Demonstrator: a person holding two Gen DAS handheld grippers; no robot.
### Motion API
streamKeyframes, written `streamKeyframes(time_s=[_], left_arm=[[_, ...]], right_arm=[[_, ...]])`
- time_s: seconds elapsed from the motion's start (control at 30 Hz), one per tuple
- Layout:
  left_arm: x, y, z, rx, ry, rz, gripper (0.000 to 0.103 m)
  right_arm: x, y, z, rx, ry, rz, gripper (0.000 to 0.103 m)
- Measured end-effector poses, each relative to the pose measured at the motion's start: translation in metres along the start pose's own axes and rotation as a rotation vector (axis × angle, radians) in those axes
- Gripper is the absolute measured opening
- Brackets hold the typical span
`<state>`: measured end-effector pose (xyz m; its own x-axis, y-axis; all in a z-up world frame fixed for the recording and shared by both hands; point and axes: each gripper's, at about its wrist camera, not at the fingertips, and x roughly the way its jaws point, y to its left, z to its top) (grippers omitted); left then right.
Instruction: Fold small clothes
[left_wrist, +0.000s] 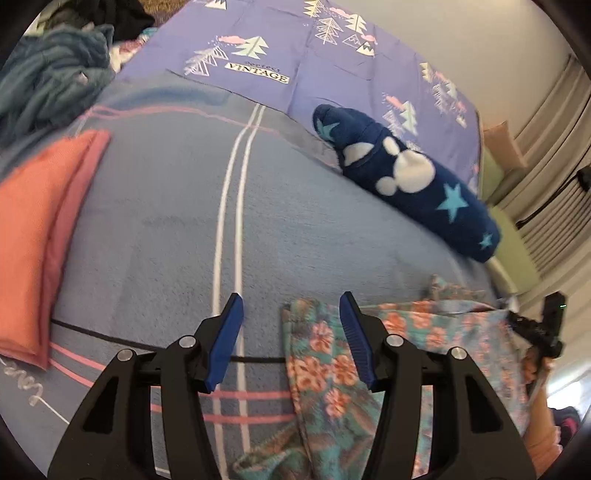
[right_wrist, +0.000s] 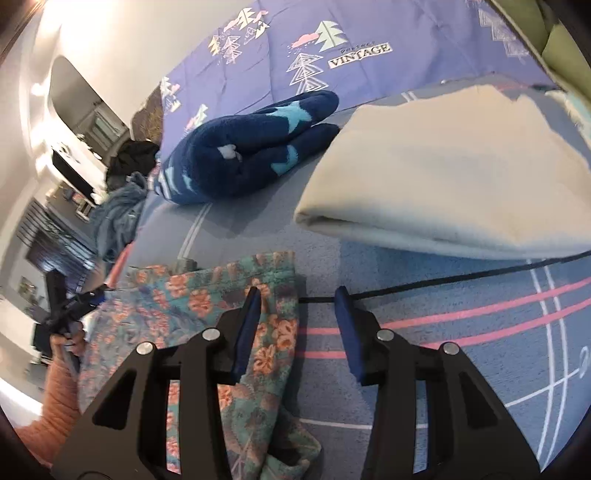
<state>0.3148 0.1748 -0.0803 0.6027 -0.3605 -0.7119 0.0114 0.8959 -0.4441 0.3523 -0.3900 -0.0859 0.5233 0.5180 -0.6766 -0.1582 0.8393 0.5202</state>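
Observation:
A floral teal-and-orange garment (left_wrist: 332, 369) lies on the grey-blue blanket (left_wrist: 166, 229), spread from low centre to the right. My left gripper (left_wrist: 291, 306) is open, its left finger over bare blanket and its right finger over the garment's left edge. In the right wrist view the same floral garment (right_wrist: 192, 306) lies at low left. My right gripper (right_wrist: 297, 299) is open, its left finger over the garment's right edge and its right finger over bare blanket. Neither gripper holds anything.
A navy fleece garment with stars (left_wrist: 406, 181) (right_wrist: 243, 151) lies behind. A folded orange-pink piece (left_wrist: 40, 236) sits at left. A folded cream piece (right_wrist: 443, 177) sits at right. A pile of teal and dark clothes (left_wrist: 55, 74) is at far left. A purple sheet (left_wrist: 295, 59) covers the back.

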Motion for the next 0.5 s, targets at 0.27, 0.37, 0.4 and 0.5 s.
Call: streamKeyframes(time_s=[0.27, 0.37, 0.4, 0.5], left_arm=[[0.004, -0.029, -0.003, 0.118, -0.013, 0.014, 0.006], [-0.025, -0.051, -0.003, 0.192, -0.111, 0.024, 0.006], [-0.037, -0.058, -0.001, 0.208, -0.143, 0.016, 0.006], [-0.05, -0.074, 0.008, 0.273, -0.197, 0.046, 0.006]], right_arm=[[0.003, 0.028, 0.004, -0.043, 0.001, -0.012, 0.004], [-0.036, 0.036, 0.006, -0.058, -0.112, 0.022, 0.004], [-0.046, 0.036, 0.008, -0.052, -0.135, 0.034, 0.004], [-0.051, 0.034, 0.014, -0.059, -0.151, -0.026, 0.004]])
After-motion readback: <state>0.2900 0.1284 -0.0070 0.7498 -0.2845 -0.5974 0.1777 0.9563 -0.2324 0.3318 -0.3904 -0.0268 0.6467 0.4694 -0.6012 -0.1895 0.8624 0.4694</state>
